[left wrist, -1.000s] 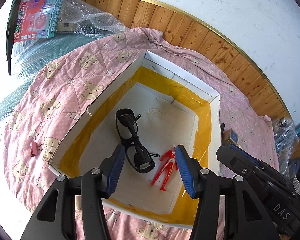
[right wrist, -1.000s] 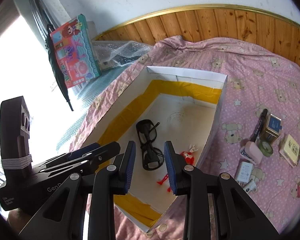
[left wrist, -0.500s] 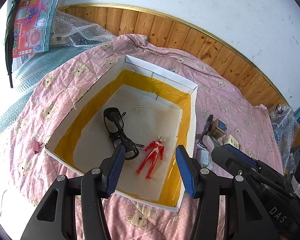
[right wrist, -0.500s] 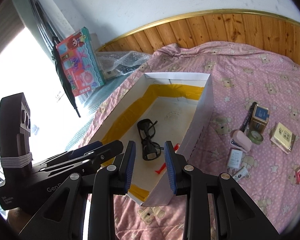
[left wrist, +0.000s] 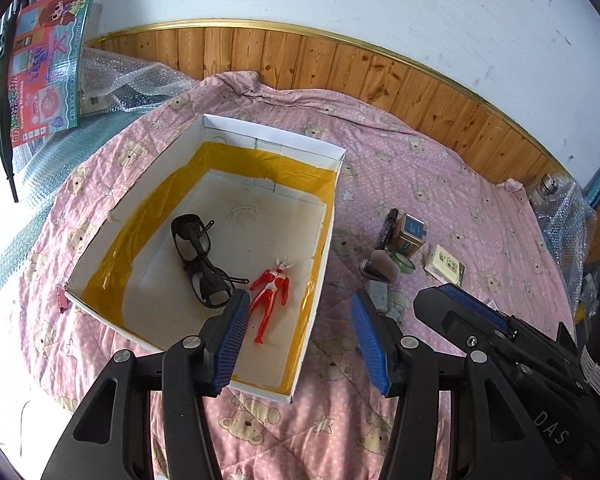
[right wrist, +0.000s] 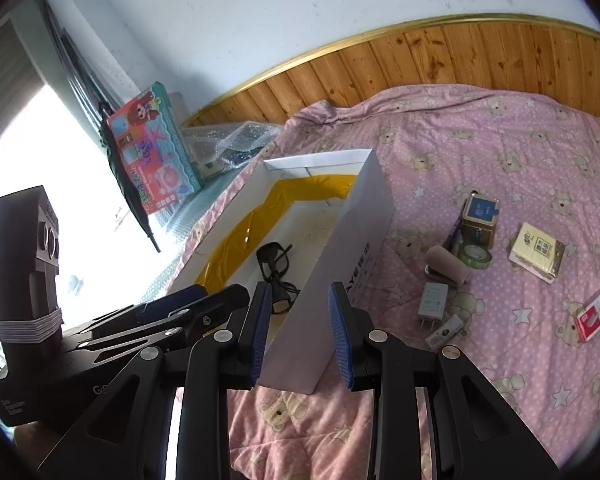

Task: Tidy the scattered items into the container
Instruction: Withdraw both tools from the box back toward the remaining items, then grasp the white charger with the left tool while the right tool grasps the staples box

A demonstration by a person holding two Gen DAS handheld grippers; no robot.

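A white box (left wrist: 274, 145) lined with yellow tape sits on the pink quilt and holds black glasses (left wrist: 198, 258) and a red toy figure (left wrist: 270, 292). My left gripper (left wrist: 300, 322) hovers open and empty above the box's near right corner. To the right of the box lie a marker (left wrist: 384, 232), a tin (right wrist: 480, 216), a tape roll (right wrist: 476, 258), a pink stapler (right wrist: 446, 266), a white charger (right wrist: 432, 302), a yellow card pack (right wrist: 536, 252) and a red-white pack (right wrist: 594, 314). My right gripper (right wrist: 300, 314) is open with nothing in it, above the box's right wall (right wrist: 360, 240).
A small red clip (left wrist: 62, 298) lies on the quilt left of the box. A colourful toy carton (left wrist: 44, 68) and bubble wrap (left wrist: 140, 84) stand at the back left. A wooden panel (left wrist: 340, 64) runs along the wall. More bubble wrap (left wrist: 560, 216) sits far right.
Both grippers have drawn back from the box and swung right, so the box looks smaller and further left, and the scattered items have come into view. Neither gripper's opening has changed.
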